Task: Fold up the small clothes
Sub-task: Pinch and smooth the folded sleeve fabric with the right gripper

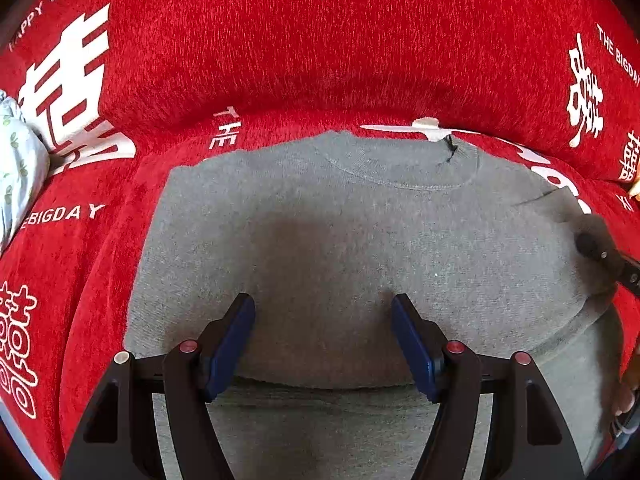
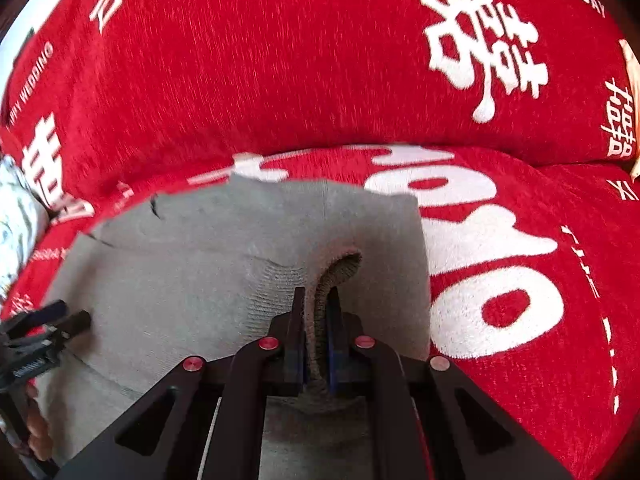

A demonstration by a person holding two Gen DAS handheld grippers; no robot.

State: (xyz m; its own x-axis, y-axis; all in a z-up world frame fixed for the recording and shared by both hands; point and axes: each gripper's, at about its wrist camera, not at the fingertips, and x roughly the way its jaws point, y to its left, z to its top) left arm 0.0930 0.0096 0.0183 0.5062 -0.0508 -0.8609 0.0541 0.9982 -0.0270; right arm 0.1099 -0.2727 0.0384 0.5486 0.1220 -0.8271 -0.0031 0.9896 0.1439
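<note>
Right wrist view: right gripper [image 2: 316,312] fingers pinch the grey knit sweater's [image 1: 340,240] ribbed cuff [image 2: 340,276]; left gripper [image 1: 322,316] fingers hover open over the body, collar straight ahead.

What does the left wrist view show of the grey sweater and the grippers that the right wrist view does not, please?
Only the left wrist view shows the sweater's round neckline and the left gripper open over the sweater's flat middle, nothing between its fingers.

Only the right wrist view shows the right gripper shut on a raised ribbed fold of the knit.

Both show the grey sweater lying on the red cover with white lettering, the pale floral cloth at the left edge, and each other's gripper at the frame edge.
</note>
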